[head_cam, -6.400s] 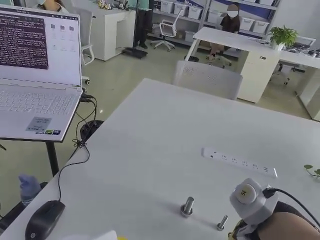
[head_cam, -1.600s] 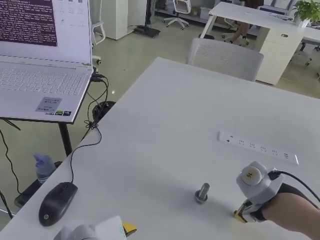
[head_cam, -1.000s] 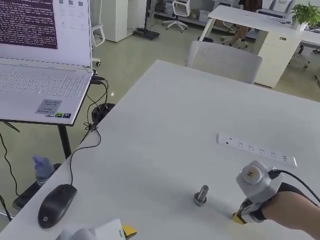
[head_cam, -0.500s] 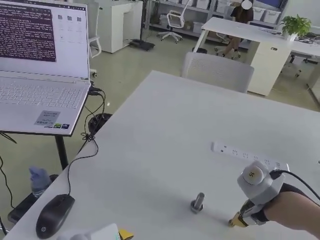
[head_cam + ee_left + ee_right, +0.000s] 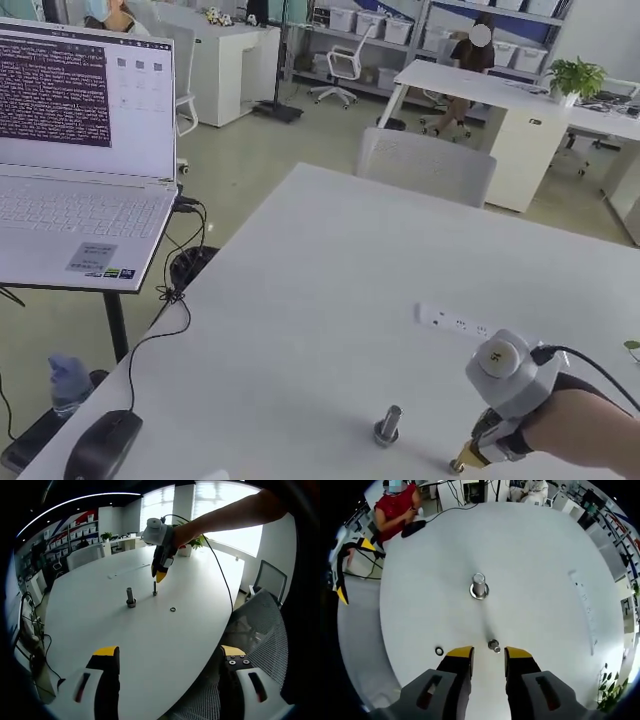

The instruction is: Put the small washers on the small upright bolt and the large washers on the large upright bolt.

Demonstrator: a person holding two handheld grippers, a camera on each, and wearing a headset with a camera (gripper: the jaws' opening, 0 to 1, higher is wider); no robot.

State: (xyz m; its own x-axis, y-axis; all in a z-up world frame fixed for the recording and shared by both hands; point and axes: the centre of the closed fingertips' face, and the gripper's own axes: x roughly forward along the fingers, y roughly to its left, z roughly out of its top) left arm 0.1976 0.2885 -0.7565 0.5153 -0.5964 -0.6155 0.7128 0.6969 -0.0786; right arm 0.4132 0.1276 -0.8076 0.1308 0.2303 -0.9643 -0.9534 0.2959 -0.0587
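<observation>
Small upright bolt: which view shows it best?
Right gripper view: the small upright bolt stands close ahead of the jaws. Left gripper view: small, far off. Head view: the right gripper largely covers it.

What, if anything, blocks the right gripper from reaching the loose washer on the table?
Likely nothing: the washer lies on bare table just beside the right gripper, clear of the small bolt.

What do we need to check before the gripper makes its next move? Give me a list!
1. small bolt standing upright: ok.
2. large bolt standing upright: ok.
3. right gripper lined up with the small bolt: ok, the bolt sits just ahead of its gap.
4. right gripper holding a washer: not ok, nothing seen between the jaws.
5. loose washer lying on the table: ok.
6. that washer's size: cannot tell.
7. left gripper away from both bolts: ok.
</observation>
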